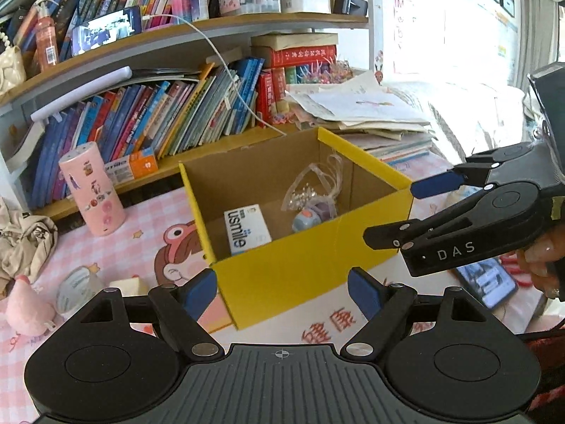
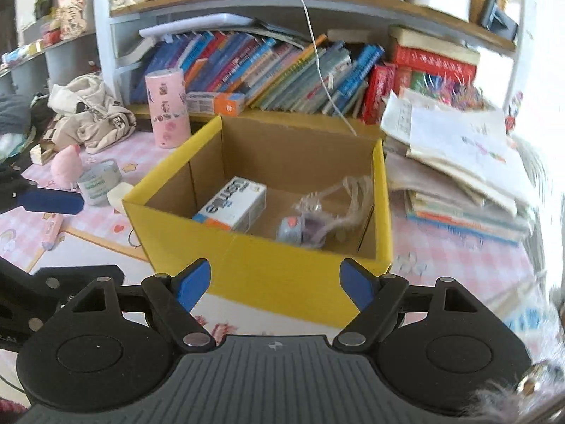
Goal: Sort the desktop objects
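Your left gripper [image 1: 282, 291] and right gripper [image 2: 275, 286] are black, blue-padded, silver-riveted, ribbed grey at the base (one stamped "DAS").

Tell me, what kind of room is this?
Probably a child's study desk at home: a shelf packed with books, a pink cartoon desk mat, loose papers, and a yellow box for tidying things into.

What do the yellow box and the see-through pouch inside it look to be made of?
yellow box: looks like corrugated cardboard, matte yellow outside, raw brown inside, with folded flap seams in the walls.
see-through pouch: seems to be thin clear plastic film, glossy and crinkled, with light glinting off it; small shiny bits show through, too small to identify.
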